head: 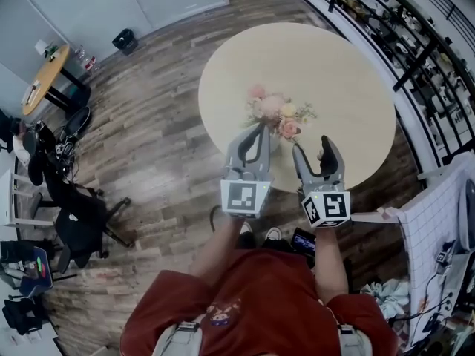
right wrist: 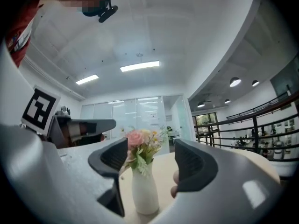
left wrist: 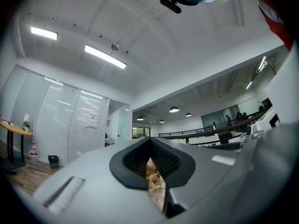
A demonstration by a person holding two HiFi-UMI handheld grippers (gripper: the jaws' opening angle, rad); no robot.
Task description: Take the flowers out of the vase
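Flowers (head: 276, 113) sit in white vase (right wrist: 144, 190) on near side of round table (head: 349, 73). Bunch judged light, soft, easily crushed, so grip stems just above vase neck, not blooms. Right gripper (head: 312, 147): jaws wide apart w/ vase betw. them, untouched. Left gripper (head: 258, 130): jaws closed to a slit, apparently empty, beside blooms.

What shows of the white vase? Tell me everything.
The vase is plain white, matte, ceramic-looking, with a slim neck above a rounder body. It stands upright on the beige table, holding a bouquet of pink and yellow flowers with green leaves. The right gripper frames it with open jaws, not touching.
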